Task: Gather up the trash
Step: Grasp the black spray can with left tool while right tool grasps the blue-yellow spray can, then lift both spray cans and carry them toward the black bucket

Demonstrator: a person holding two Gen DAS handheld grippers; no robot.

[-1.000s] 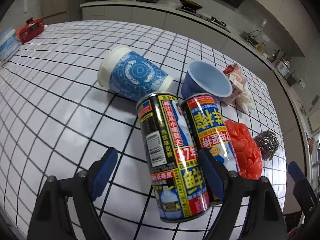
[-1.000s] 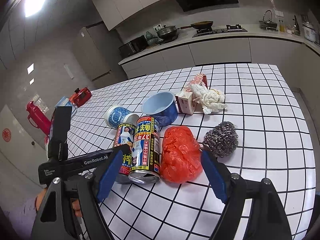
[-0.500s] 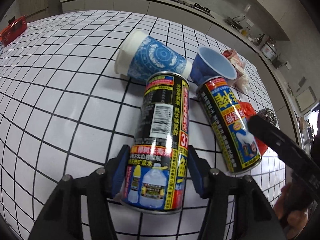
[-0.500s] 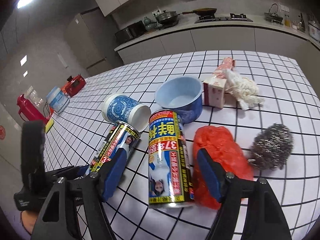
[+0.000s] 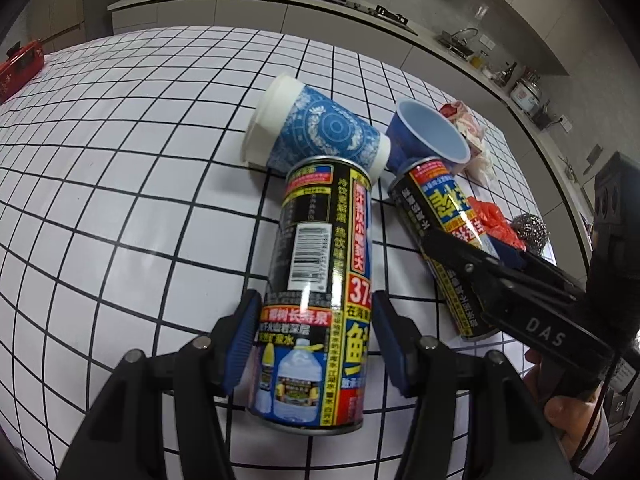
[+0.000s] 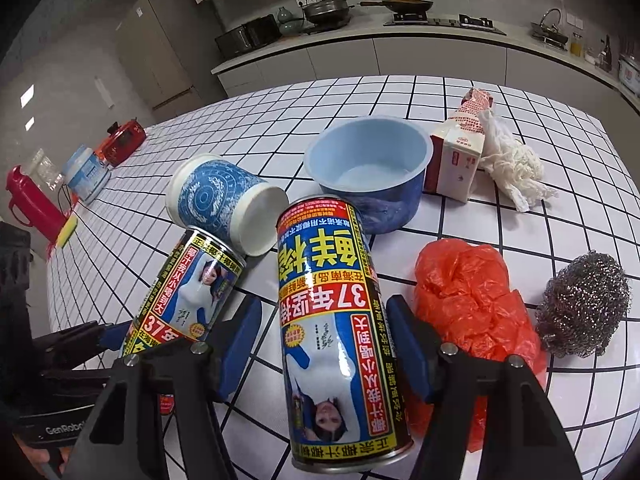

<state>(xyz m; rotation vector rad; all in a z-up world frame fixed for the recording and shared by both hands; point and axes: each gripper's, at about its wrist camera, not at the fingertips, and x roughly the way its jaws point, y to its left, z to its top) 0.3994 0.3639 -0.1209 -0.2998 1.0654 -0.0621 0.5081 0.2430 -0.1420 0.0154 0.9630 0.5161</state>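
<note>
Two printed drink cans lie on the white tiled table (image 5: 120, 200). My left gripper (image 5: 316, 336) is shut on the nearer can (image 5: 320, 264), with both blue pads pressed on its sides. My right gripper (image 6: 324, 340) straddles the second can (image 6: 332, 300). Its jaws are closing, and a gap still shows at the left pad (image 6: 240, 340). Just behind the cans, a blue-patterned paper cup (image 5: 320, 132) lies on its side beside a blue bowl (image 6: 368, 168). A crumpled red plastic bag (image 6: 468, 304) sits right of the second can.
A steel wool ball (image 6: 584, 304) rests right of the bag. A small carton (image 6: 456, 160) and a white rag (image 6: 512, 164) lie behind the bowl. A red flask (image 6: 28, 204), a sponge (image 6: 68, 232) and a tub (image 6: 86, 174) stand at the table's far left edge.
My left gripper moved onto the nearer can and shut on it. My right gripper came down and forward over the second can and its jaws narrowed.
</note>
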